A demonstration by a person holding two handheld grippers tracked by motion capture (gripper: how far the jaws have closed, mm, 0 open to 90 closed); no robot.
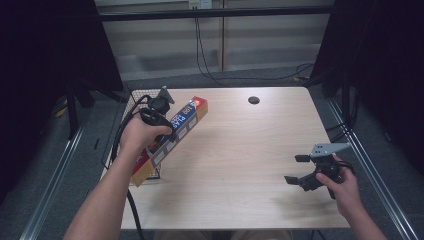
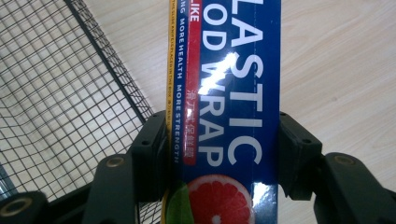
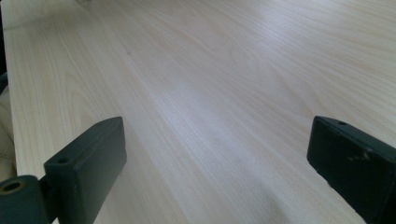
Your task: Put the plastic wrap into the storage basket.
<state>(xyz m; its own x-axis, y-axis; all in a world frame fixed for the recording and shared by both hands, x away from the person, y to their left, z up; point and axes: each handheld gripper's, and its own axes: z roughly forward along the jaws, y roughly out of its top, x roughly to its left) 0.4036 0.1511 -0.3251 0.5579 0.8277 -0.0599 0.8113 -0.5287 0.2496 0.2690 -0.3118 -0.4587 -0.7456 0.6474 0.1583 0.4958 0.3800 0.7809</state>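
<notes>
A long blue box of plastic food wrap [image 1: 172, 135] with an orange edge and a grapefruit picture is held tilted above the table's left side, partly over a black wire basket [image 1: 131, 102]. My left gripper [image 1: 167, 131] is shut on the box around its middle; in the left gripper view the box [image 2: 229, 102] fills the gap between the two black jaws. My right gripper [image 1: 297, 169] hovers low over the table's right front, jaws wide open, nothing between them; the right gripper view shows bare wood between its fingers [image 3: 88, 163].
The light wooden table [image 1: 240, 150] has a round cable hole [image 1: 254, 100] at the back. The wire basket [image 2: 56, 84] stands at the table's left edge. Black frames and cables surround the table.
</notes>
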